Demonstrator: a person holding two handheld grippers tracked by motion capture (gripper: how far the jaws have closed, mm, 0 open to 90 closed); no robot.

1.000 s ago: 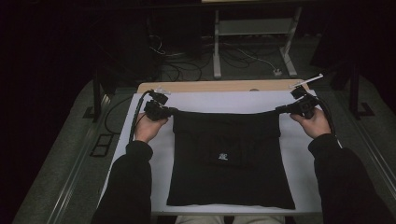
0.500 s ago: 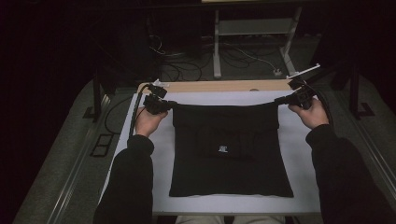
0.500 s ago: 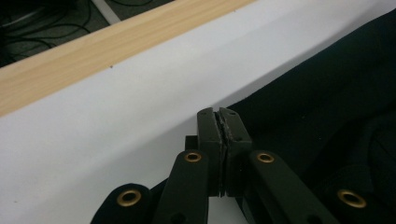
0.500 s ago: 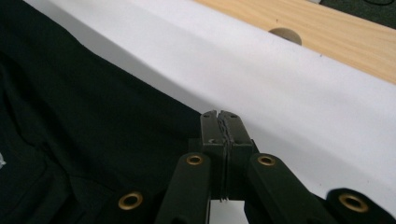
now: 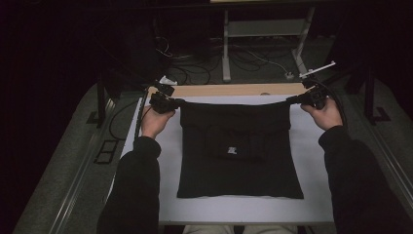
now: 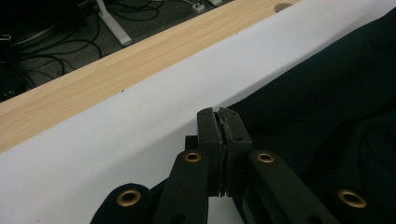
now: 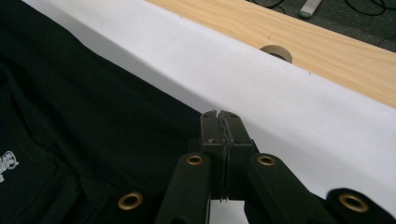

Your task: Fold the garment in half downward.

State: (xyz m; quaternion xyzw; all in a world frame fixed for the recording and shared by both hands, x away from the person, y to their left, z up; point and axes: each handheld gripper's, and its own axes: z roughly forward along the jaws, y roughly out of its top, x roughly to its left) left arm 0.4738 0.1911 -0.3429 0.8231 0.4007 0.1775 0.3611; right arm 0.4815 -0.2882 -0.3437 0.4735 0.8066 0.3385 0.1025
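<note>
Black cloth all over the middle of the table — it's a dark shirt lying on the white sheet that covers most of the wooden tabletop. I've got my left gripper on the shirt's far left corner and my right gripper on the far right corner, and the far edge of the cloth hangs stretched between them, a bit raised off the sheet, while the near part lies flat.

In the left gripper view the jaws are pressed tight together with a thin bit of black cloth pinched in the seam between the pads. Same story in the right gripper view — jaws clamped together, fabric bunched right at the tips, and a small white print shows on the shirt at the picture's left edge. That same print sits near the middle of the shirt in the high view.

Past the sheet there's a bare strip of light wood with a round hole in it. Cables lie on the floor beyond the table, by the legs of a white stand.
</note>
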